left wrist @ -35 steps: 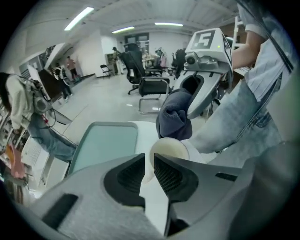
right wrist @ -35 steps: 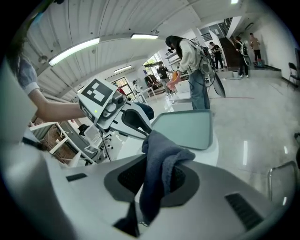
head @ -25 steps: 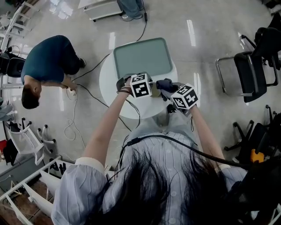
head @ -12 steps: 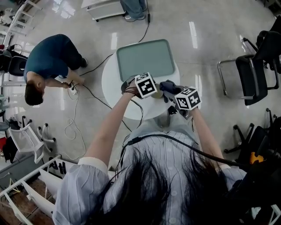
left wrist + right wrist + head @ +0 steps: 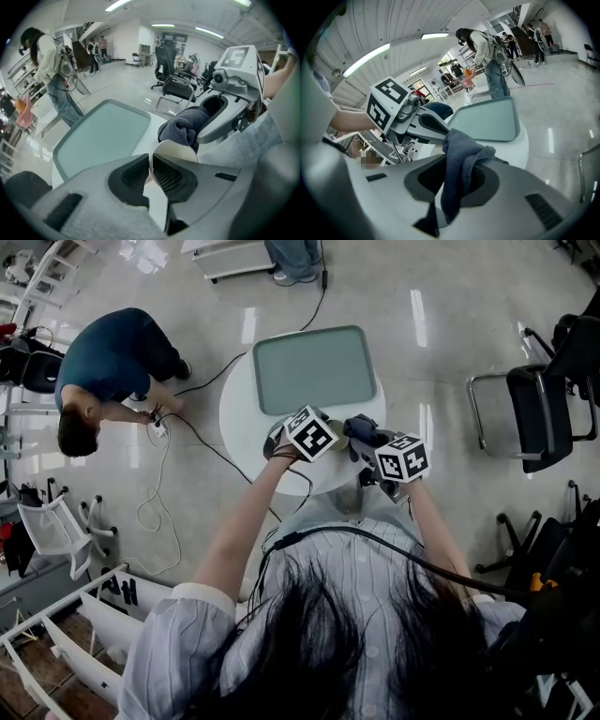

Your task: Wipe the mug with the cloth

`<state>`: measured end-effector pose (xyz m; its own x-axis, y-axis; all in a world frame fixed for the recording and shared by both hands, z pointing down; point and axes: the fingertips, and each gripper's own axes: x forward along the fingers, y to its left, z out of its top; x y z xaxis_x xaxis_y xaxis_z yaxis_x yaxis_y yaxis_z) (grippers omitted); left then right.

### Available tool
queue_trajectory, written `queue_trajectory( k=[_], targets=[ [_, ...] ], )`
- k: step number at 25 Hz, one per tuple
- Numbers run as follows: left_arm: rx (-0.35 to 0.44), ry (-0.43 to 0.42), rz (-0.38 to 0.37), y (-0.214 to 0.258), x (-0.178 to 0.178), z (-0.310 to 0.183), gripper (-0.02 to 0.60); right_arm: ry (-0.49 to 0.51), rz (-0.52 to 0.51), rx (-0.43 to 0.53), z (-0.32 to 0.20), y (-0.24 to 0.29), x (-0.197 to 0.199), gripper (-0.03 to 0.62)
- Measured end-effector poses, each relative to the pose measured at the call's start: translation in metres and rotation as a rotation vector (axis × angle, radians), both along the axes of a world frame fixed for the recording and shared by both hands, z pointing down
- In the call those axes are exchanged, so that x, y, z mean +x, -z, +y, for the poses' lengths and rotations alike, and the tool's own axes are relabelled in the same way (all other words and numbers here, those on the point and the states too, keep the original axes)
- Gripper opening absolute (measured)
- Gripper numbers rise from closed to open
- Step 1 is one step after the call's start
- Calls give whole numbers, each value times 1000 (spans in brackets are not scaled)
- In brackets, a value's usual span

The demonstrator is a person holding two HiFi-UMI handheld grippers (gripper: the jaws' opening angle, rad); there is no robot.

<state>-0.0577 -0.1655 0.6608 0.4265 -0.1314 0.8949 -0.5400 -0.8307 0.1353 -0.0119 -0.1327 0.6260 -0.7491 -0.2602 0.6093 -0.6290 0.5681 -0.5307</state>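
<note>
Two grippers are up over the near edge of the round white table (image 5: 242, 418), and it's close work. The left gripper (image 5: 151, 164) has its jaws pinched tight on the thin rim of the pale mug (image 5: 176, 151), which it holds up just on the near side of the green tray (image 5: 103, 136). The right gripper (image 5: 457, 174) is clamped on the dark blue cloth (image 5: 185, 127), a fold of it hanging between the jaws. That bunched cloth is pressed right against the far side of the mug's rim.

Against a second ago, very little has travelled. Both grippers sit in much the same place before the tray, with the cloth between them as before. What has changed is the left marker cube (image 5: 310, 433), which faced up fairly square then and has now twisted round so its corner points toward the tray. The right marker cube (image 5: 402, 457) looks close to how it was. From overhead the mug is almost wholly covered by the cubes, so I can't say how far it has turned with the gripper.

Off to the side, the person crouching on the floor (image 5: 108, 367) has kept both hands down at the cables (image 5: 155, 502).
</note>
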Motion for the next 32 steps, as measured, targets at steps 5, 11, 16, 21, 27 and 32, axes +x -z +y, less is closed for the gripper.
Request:
queue_trajectory(
  k=[5,11,16,21,27,32],
  targets=[
    [-35,241,60,2,-12,-4,41,-3,-10,-10,0,-1,3,80],
    [-41,498,85,12,-33,-3,41,2,-14,-19,3,-3,1,80],
    [-45,672,114,10,-42,1,43,4,-17,-25,4,-5,-1,80],
    [-94,869,201,10,-51,7,43,-1,-16,-27,4,-6,-5,80],
    [-189,1151,362,6,-57,16,43,-4,-15,-30,7,-7,-6,80],
    [-236,1308,414,6,-56,22,43,-22,-18,-37,6,-6,-6,80]
  ],
)
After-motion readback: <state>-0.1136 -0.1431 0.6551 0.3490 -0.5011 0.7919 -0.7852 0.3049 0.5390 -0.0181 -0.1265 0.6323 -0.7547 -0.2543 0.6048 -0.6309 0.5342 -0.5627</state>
